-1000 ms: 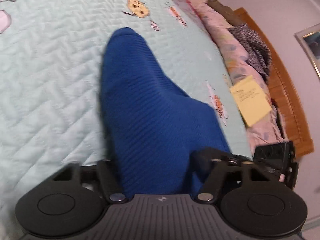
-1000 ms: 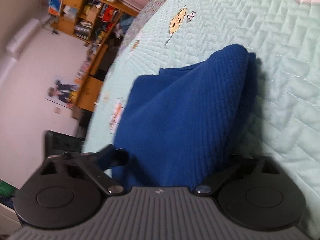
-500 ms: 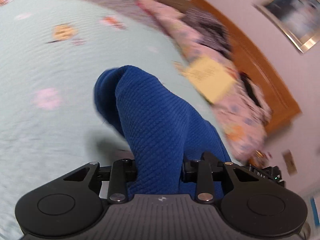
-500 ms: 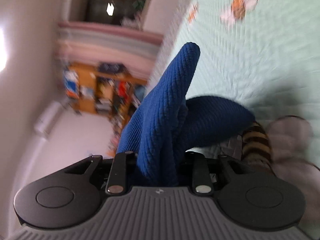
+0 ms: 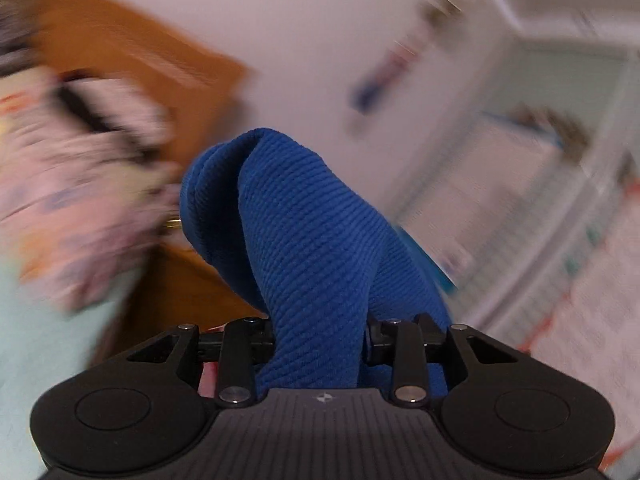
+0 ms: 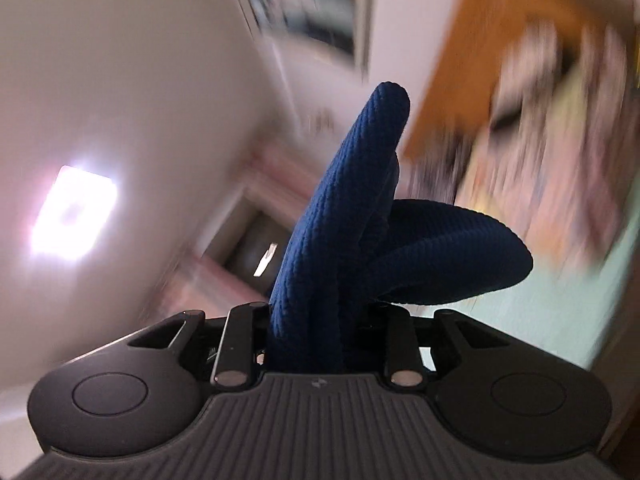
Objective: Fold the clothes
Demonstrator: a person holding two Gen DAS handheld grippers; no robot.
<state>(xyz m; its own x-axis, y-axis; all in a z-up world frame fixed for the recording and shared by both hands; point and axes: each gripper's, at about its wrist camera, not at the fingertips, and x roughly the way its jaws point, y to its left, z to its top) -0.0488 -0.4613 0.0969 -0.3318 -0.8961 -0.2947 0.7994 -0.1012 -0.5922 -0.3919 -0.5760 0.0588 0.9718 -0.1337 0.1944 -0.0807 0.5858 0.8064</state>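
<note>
Both hand-held grippers (image 5: pixel 320 340) (image 6: pixel 316 340) clamp bunched blue knit cloth (image 5: pixel 304 240).

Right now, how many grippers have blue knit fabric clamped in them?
2. The left gripper is shut on the blue knit garment, and the right gripper is shut on blue knit fabric too. Whether both hold one garment cannot be told from these blurred views.

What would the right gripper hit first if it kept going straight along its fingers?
The right gripper is shut on the blue cloth, which bunches up ahead of it. Beyond the cloth the view is blurred; only a pale wall shows, and its depth is unclear.
</note>
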